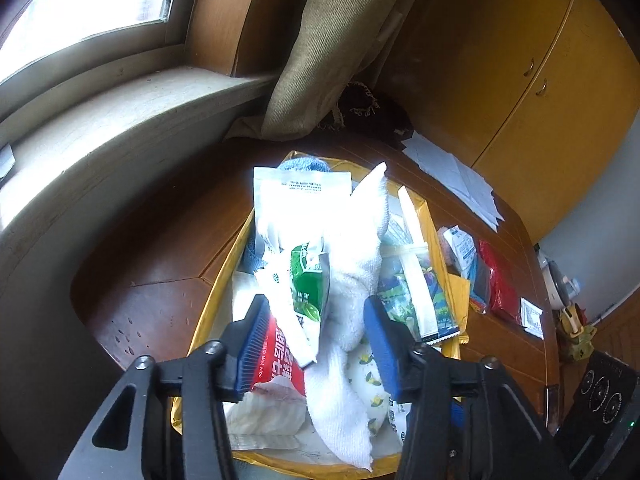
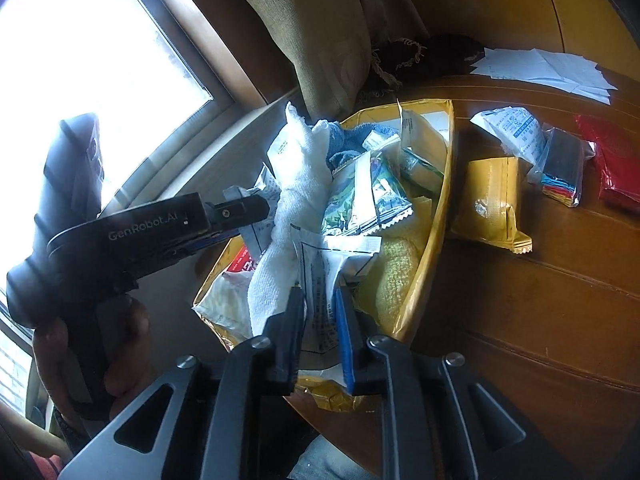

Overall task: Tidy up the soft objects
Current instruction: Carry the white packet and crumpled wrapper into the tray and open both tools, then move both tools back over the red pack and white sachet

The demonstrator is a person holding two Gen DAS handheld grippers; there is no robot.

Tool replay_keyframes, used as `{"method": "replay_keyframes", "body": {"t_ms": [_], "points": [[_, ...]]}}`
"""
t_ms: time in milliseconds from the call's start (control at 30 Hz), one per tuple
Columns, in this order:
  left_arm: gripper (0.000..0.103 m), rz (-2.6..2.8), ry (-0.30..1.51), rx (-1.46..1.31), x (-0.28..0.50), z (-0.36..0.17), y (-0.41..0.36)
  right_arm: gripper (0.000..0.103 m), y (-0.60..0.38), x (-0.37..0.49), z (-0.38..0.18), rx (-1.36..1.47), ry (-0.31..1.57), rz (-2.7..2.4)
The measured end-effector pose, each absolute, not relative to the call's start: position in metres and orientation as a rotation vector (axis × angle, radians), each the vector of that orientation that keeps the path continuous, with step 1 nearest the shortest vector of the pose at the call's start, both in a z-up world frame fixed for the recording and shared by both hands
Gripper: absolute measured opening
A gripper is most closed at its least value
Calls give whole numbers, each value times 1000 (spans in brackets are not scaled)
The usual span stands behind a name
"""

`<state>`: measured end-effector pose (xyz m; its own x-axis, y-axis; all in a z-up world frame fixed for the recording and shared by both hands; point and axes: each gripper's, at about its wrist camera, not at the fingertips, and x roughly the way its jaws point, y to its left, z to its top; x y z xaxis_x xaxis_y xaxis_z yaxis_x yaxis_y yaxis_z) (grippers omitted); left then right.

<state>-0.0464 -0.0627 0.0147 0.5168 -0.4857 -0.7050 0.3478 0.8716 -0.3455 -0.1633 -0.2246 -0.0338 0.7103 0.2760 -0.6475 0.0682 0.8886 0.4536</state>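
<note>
A yellow tray [image 1: 208, 304] [image 2: 440, 208] on the wooden table is piled with soft packets and cloths. A rolled white towel [image 1: 360, 248] [image 2: 292, 184] lies lengthwise on top. Beside it are a green packet [image 1: 306, 284] and a red wet-wipe pack [image 1: 276, 356]. My left gripper [image 1: 315, 302] [image 2: 262, 210] is open over the near end of the pile, its blue pads standing either side of the towel and the packets without pressing them. My right gripper [image 2: 320, 294] is narrowly open at the tray's near corner, with a white printed packet [image 2: 320, 276] standing between its pads. A yellow fuzzy cloth [image 2: 396, 276] lies to its right.
On the table right of the tray lie a gold packet [image 2: 492, 208], a white packet [image 2: 516, 128], a bag of coloured items [image 2: 564, 168] and a red packet [image 2: 612, 160]. White papers [image 2: 540, 68] lie farther back. A tan cushion [image 1: 320, 40] leans behind the tray, by the window sill [image 1: 100, 120].
</note>
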Motion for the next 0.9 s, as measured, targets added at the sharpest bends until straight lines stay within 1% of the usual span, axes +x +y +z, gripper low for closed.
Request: {"method": "replay_keyframes", "body": {"t_ms": [67,133,200,233,533,733,833,900], "points": [[65,-505,853,-182,-52,24,-63,26,-227,-165,-33,488,770,133],[72,-521,823,-204,-57,31,-63,28,-232,-169,-29,503,746,142],[76,-547,809,-220,-61,36,-67,40,-239,-174,-26,523,716,143],[77,-557,810,-223,-62,38,-69,42,-243,-177,-24,531,699,144],[77,-680,831,-250,-78,51,-100,47,-273,-197,-11,577,618,117],[77,-769,832,-198,-96,61,-135,51,-316,-204,-4,599,590,28],[77,-789,840,-180,-102,60,-153,52,-341,-211,-4,624,581,-28],[77,-801,855,-169,-104,57,-163,55,-354,-215,-6,644,578,-52]]}}
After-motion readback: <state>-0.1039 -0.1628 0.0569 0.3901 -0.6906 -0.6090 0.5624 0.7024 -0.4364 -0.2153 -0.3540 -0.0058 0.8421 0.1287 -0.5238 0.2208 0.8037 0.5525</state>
